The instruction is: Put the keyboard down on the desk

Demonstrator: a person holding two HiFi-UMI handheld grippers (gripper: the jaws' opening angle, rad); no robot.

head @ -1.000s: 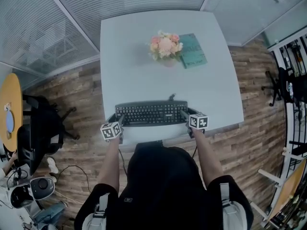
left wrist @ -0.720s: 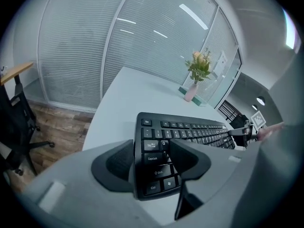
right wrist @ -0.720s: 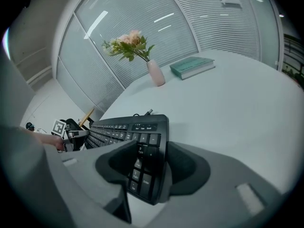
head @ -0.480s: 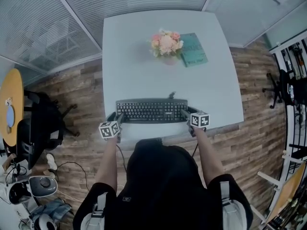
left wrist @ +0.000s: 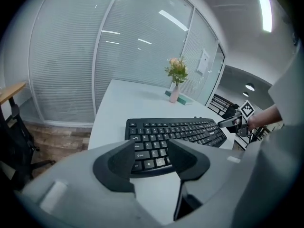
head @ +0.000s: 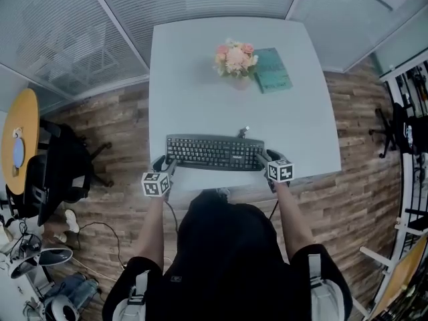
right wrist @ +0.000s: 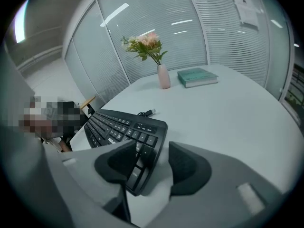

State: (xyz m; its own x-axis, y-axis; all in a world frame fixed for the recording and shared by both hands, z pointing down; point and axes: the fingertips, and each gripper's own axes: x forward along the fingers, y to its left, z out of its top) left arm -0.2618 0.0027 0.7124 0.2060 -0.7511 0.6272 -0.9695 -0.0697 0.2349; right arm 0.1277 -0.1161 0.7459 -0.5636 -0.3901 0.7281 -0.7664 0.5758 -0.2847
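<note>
**Keyboard flat on the desk, both grippers loose at its ends**

The keyboard (head: 214, 152) lies flat on the pale desk (head: 194, 65). It sits on the person's side of the vase of flowers (head: 235, 60), well apart from the vase and close to the desk's near edge, with its long side running along that edge. Its cable (head: 242, 132) comes off the back edge, and the plug lies on the desk top, pointing toward the vase.

The left gripper (left wrist: 151, 146) is at the keyboard's left end, nearer the person than the vase and off to the vase's left. Its jaws stand apart. They have just been closing a little, but neither pad presses on anything. The keyboard's near left corner shows in the gap between the jaws, with bare desk below it.

The right gripper (right wrist: 153, 147) is at the other end, nearer the person than the vase and a little to the vase's right. Its jaws have just been opening and are wide apart. The keyboard's right end reaches into the gap, close against the inner jaw, and a strip of desk shows between it and the outer jaw. No grip there either.

A teal book (head: 271, 70) lies flat just beside the vase, on its right. Far off to the vase's left, on the wooden floor, are a black office chair (head: 60, 172) and a round wooden table (head: 17, 149).
</note>
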